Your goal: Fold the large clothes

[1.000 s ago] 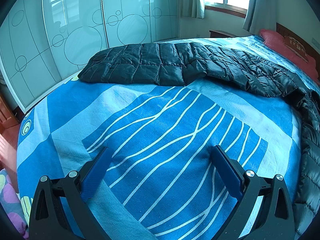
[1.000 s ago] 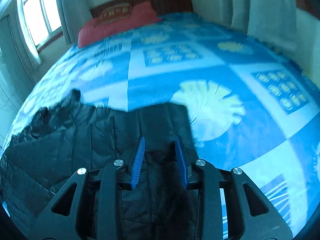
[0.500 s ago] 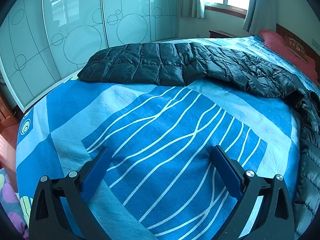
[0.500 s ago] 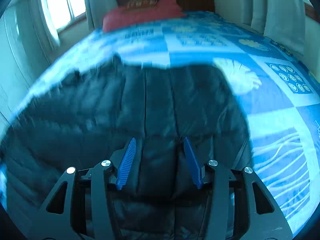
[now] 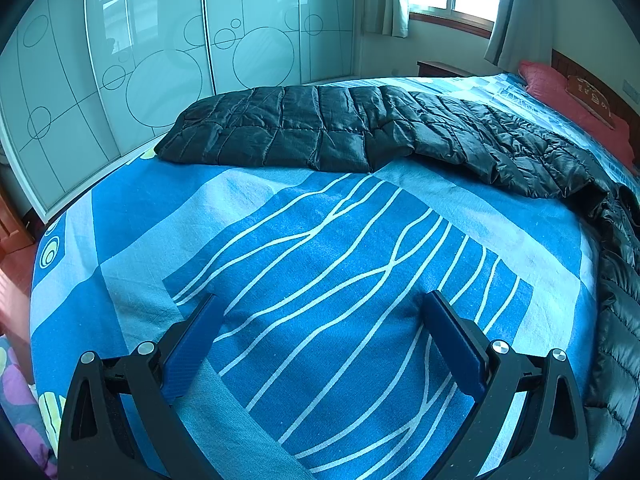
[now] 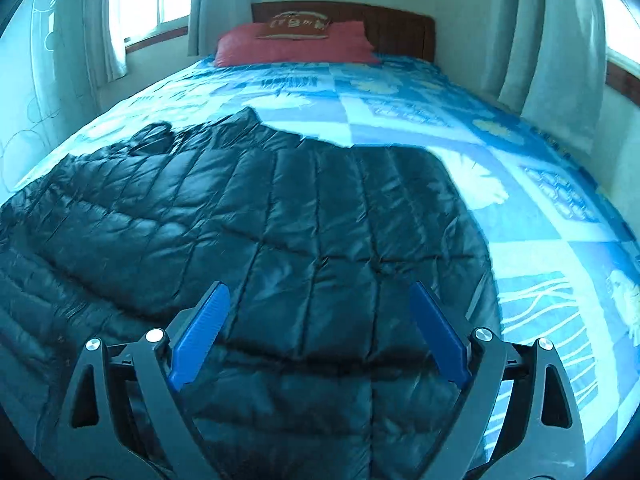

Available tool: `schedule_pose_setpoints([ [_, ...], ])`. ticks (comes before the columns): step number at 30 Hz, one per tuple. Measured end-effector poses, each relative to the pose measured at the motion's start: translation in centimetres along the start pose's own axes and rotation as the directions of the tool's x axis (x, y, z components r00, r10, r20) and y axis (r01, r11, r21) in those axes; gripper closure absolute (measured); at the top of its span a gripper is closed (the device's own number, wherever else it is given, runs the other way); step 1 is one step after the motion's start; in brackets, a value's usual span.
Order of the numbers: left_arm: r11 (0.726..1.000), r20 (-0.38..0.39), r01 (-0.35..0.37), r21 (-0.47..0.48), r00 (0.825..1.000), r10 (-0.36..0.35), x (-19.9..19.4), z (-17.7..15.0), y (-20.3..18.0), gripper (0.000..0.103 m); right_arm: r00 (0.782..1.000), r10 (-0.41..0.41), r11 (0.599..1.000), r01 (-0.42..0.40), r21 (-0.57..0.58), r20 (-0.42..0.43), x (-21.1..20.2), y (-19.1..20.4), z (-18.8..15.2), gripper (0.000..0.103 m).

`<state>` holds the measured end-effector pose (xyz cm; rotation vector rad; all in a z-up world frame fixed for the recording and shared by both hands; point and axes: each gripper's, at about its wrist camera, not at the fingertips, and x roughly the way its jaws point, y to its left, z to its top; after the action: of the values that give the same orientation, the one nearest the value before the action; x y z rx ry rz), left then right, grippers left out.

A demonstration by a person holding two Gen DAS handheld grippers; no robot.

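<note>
In the left wrist view, we see our left gripper (image 5: pixel 320 340) at the bottom of the frame, its 2 fingers spread wide over the blue bedsheet (image 5: pixel 320 264), holding nothing. The black quilted jacket (image 5: pixel 360 136) stretches across the upper middle and down the right edge. In the right wrist view, our right gripper (image 6: pixel 318 328) also gapes wide, empty, above the jacket (image 6: pixel 280 220), which fills the lower left and center. A red pillow (image 6: pixel 294 46) sits at top center.
</note>
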<state>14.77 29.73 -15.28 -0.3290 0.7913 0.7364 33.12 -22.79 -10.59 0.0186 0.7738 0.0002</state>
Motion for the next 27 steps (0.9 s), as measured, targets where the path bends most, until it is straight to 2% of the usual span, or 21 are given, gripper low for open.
schedule_pose_setpoints([
  [3, 1.000, -0.003, 0.006, -0.004, 1.000, -0.006, 0.0, 0.1, 0.1, 0.004, 1.000, 0.013, 0.997, -0.012, 0.076, -0.012, -0.9, -0.8, -0.8, 0.012],
  [7, 1.000, -0.011, 0.012, -0.007, 1.000, -0.012, 0.1, 0.2, 0.1, 0.004, 0.995, 0.061, 0.988, -0.047, 0.150, -0.085, -0.1, -1.6, -2.7, 0.011],
  [10, 0.999, -0.046, 0.030, -0.016, 0.998, -0.030, 0.2, 0.6, 0.4, 0.004, 0.992, 0.075, 0.987, -0.059, 0.152, -0.098, 0.4, -1.7, -3.4, 0.010],
  [15, 0.993, -0.104, 0.103, -0.055, 0.989, -0.109, 0.4, 1.9, 1.6, 0.004, 0.993, 0.036, 0.994, -0.023, 0.108, -0.116, 0.7, -0.6, -3.7, 0.006],
  [18, 0.983, -0.075, 0.153, -0.100, 0.984, -0.161, 0.6, 3.0, 3.0, 0.004, 0.993, 0.031, 0.995, -0.019, 0.101, -0.116, 0.7, -0.6, -3.7, 0.006],
  [20, 0.975, -0.066, 0.155, -0.161, 0.984, -0.167, 1.4, 4.3, 4.9, 0.004, 0.993, 0.037, 0.994, -0.025, 0.106, -0.111, 0.6, -0.7, -3.8, 0.006],
  [23, 0.942, -0.035, 0.173, -0.288, 0.981, -0.190, 2.9, 6.0, 8.2, 0.005, 0.993, 0.036, 0.994, -0.024, 0.103, -0.111, 0.7, -0.8, -3.8, 0.006],
  [27, 0.870, 0.035, 0.243, -0.430, 0.967, -0.253, 5.1, 8.2, 11.7, 0.005, 0.993, 0.023, 0.996, -0.013, 0.091, -0.113, 0.7, -0.7, -3.7, 0.006],
])
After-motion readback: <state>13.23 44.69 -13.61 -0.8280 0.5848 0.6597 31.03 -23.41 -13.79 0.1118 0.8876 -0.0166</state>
